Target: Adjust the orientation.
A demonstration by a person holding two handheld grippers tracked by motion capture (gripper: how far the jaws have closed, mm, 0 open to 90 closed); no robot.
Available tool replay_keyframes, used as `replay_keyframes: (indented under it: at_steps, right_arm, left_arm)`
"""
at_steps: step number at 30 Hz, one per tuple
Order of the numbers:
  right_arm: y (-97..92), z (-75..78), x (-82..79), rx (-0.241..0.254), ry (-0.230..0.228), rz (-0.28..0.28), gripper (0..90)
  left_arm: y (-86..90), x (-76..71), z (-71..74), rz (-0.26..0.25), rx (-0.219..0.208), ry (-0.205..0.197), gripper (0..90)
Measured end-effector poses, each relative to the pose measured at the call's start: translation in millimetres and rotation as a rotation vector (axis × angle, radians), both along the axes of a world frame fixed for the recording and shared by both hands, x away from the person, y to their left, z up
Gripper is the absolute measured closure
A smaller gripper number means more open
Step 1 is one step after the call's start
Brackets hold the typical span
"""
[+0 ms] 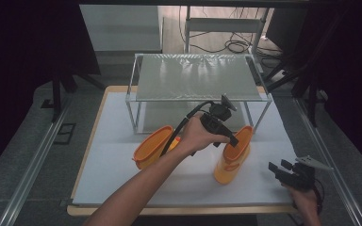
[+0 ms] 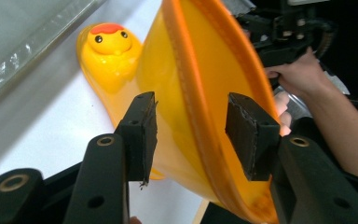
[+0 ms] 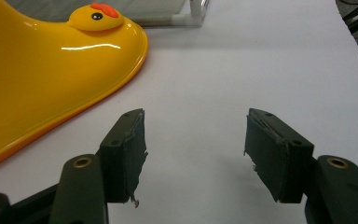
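Two glossy yellow rubber boots with duck faces rest on the white mat. One boot (image 1: 152,147) lies on its side at centre left. The other boot (image 1: 231,162) stands upright at centre right. My left gripper (image 1: 232,140) is at the upright boot's top, open. In the left gripper view its jaws straddle the orange rim (image 2: 193,93), one outside the shaft and one inside, with gaps on both sides; the duck face (image 2: 108,39) is beyond. My right gripper (image 1: 276,168) hovers low near the front right corner, open and holding nothing (image 3: 196,135), with the boot's toe (image 3: 51,70) to its left.
A metal-framed shelf with a frosted top (image 1: 195,75) stands at the back of the mat (image 1: 118,179), its legs just behind the boots. One shelf foot (image 3: 198,9) is ahead of the right gripper. Table edges lie close at the front and right.
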State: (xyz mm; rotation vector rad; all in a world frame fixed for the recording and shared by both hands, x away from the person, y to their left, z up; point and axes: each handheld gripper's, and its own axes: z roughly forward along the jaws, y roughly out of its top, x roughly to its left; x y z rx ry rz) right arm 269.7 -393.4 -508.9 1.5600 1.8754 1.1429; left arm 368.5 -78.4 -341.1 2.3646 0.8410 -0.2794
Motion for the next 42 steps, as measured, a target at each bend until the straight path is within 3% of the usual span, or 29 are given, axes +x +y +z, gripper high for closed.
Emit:
replay_keyframes:
  at_steps: [7, 9, 16, 22, 27, 29, 33, 42]
  right_arm:
    - [-1.0, 0.0, 0.0, 0.003, -0.002, -0.002, 37.6]
    - [-1.4, 0.0, 0.0, 0.002, -0.001, -0.003, 37.5]
    - [-1.5, -0.8, 0.2, -0.003, 0.003, -0.003, 37.6]
    - [-2.5, 0.0, 0.1, -0.002, 0.001, -0.008, 37.6]
    - [-3.6, 0.2, 0.1, 0.002, -0.004, -0.013, 37.7]
    - [-3.8, 1.2, -0.4, -0.002, -0.002, -0.012, 37.7]
    - [-2.6, 2.1, -0.9, 0.000, -0.008, -0.011, 37.7]
    - [0.7, 1.0, -0.1, -0.008, -0.005, -0.007, 37.7]
  left_arm:
    - [-7.2, 4.6, -6.7, 0.009, 0.021, 0.019, 59.8]
    - [-11.7, 3.8, -8.3, 0.007, 0.039, 0.016, 65.1]
    - [-12.4, 3.7, -7.7, 0.026, 0.042, 0.005, 84.9]
    - [-5.7, 8.5, -1.7, 0.049, 0.018, 0.002, 86.2]
    - [1.3, 5.2, 13.2, 0.043, 0.009, -0.014, 86.3]
    - [12.1, -1.2, 26.0, 0.043, -0.007, -0.030, 86.3]
    - [33.4, -12.3, 37.6, 0.040, -0.007, -0.053, 86.3]
    - [78.9, -34.0, 40.4, 0.052, 0.024, -0.088, 86.4]
